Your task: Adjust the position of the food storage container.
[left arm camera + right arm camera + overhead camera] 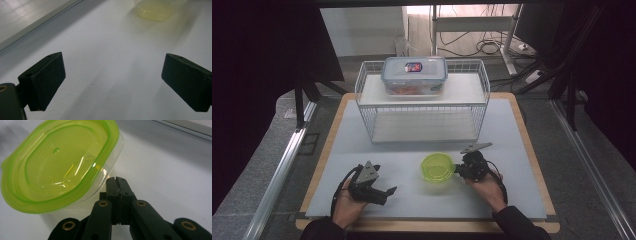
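Green-lidded container (60,167), nudged at its side by the right gripper (117,181), jaws pressed together for pushing; left gripper (112,80) spread, idle nearby.

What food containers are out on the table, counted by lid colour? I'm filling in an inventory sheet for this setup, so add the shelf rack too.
Green-lidded container: 1
Blue-lidded container: 1
White wire rack: 1
Total: 3
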`<action>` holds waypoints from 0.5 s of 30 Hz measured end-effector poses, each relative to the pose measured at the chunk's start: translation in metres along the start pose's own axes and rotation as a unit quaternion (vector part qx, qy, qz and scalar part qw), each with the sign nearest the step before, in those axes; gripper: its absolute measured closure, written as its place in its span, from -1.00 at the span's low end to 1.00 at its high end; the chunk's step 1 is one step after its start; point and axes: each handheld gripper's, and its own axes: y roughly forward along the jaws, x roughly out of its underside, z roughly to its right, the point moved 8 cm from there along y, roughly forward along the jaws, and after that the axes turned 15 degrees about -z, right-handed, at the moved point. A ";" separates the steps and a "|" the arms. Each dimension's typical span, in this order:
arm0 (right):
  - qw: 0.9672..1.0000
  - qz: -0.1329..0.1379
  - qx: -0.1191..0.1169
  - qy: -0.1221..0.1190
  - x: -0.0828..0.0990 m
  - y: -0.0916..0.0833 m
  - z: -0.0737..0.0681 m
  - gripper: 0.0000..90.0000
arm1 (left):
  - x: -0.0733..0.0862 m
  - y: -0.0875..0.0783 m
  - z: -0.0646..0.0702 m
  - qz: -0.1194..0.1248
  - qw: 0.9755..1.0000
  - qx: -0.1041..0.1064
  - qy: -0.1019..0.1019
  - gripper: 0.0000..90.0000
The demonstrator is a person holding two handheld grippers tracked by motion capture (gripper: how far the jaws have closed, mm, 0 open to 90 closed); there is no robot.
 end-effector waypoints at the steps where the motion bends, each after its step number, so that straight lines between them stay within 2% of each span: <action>1: 1.000 0.000 0.001 -0.002 -0.001 0.001 -0.002 1.00 | 0.000 0.000 0.000 0.000 1.000 0.000 0.001 -0.88; 4: 1.000 0.002 0.004 -0.011 -0.006 0.005 -0.007 1.00 | -0.001 0.001 0.001 0.000 1.000 -0.001 0.003 -0.88; 9: 0.999 -0.008 0.026 -0.030 -0.007 0.010 -0.010 0.96 | 0.000 0.000 0.001 0.001 1.000 0.001 0.001 -0.88; 15: 0.998 0.001 0.056 -0.039 -0.006 0.000 0.000 0.69 | 0.000 -0.002 0.001 0.001 1.000 0.003 0.001 -0.88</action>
